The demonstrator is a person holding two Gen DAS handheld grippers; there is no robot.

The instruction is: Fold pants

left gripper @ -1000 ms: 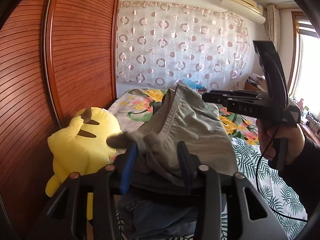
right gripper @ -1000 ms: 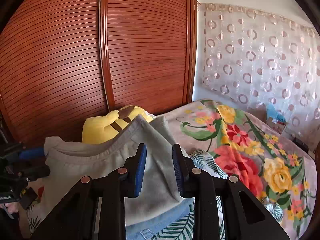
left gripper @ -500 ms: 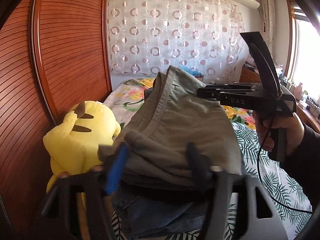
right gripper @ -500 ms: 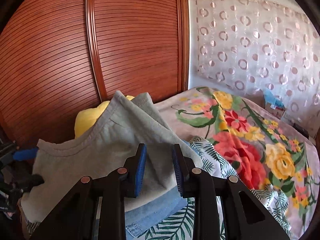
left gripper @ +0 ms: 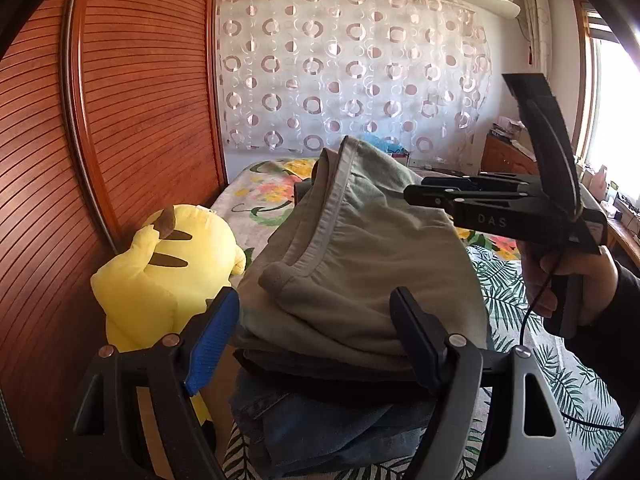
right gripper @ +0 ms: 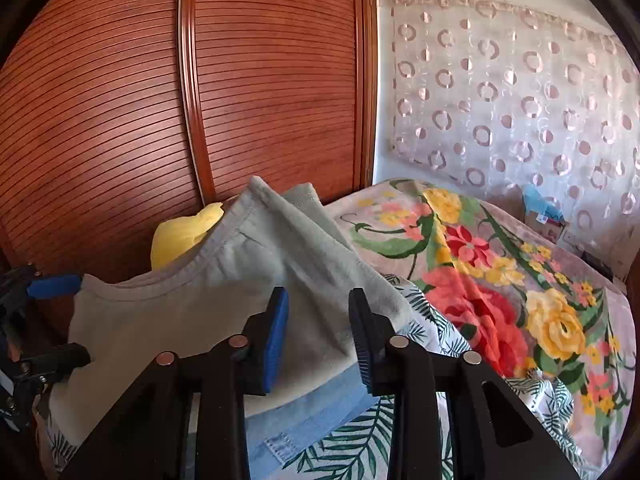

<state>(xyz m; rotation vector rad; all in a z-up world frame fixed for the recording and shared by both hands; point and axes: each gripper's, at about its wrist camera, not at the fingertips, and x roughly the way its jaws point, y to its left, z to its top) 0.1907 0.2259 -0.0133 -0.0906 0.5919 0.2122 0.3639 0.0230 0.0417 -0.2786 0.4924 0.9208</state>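
the grey-green pants (left gripper: 360,264) are lying folded on top of a stack of clothes on the bed (right gripper: 500,280), over a dark garment (left gripper: 320,368) and folded blue jeans (left gripper: 320,420). in the left wrist view the left tongs (left gripper: 316,340) are sitting spread wide, released, with the near end of the pants filling the gap between the two fingers; whether either finger is touching the cloth i cannot tell. the pants' waistband is rising away toward 12 o'clock.

the right tongs (left gripper: 416,196) are reaching in from 3 o'clock in that view, hovering over the far right part of the pants, held in the person's right hand (left gripper: 568,280). in the right wrist view those tongs (right gripper: 318,336) are standing parted and gripping nothing, the pants lying just beyond and to 10 o'clock of the fingertips, with the jeans' edge below.

a yellow pikachu plush (left gripper: 168,272) is sitting at 9 o'clock of the stack, against the wooden wardrobe (right gripper: 200,100).
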